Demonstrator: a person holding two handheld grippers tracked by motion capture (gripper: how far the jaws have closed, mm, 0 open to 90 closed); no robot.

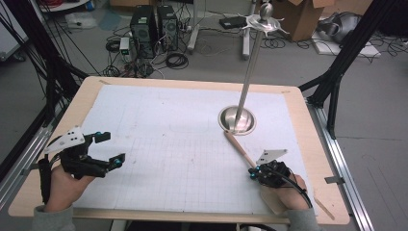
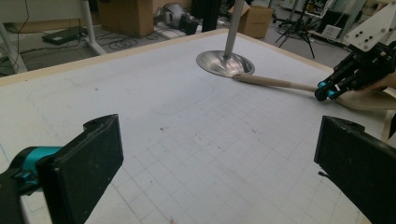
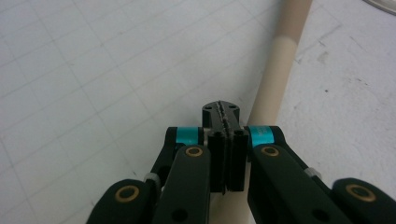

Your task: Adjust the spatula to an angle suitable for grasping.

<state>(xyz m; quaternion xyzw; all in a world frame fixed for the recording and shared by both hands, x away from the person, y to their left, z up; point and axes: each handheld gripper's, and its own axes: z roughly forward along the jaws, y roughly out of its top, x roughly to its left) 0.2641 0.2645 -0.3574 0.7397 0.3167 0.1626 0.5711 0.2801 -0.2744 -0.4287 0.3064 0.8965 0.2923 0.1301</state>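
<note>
Wooden stick on my bench, one tip at the metal stand's base.

I see the long pale wooden stick (image 1: 239, 150) lying slantwise on the white gridded sheet (image 1: 168, 144), its far tip touching the round dished steel base (image 1: 236, 119) of a tall metal pole stand (image 1: 251, 72). My right tool (image 1: 252, 174) sits at the stick's near end; in the right gripper view its jaws are pressed together with the stick (image 3: 275, 74) running past just beside them, so I cannot tell whether it is pinched. My left tool (image 1: 109, 149) rests well apart, jaws spread on nothing. The high view adds cables and computer towers (image 1: 154, 24) beyond the bench (image 1: 308, 125).
</note>
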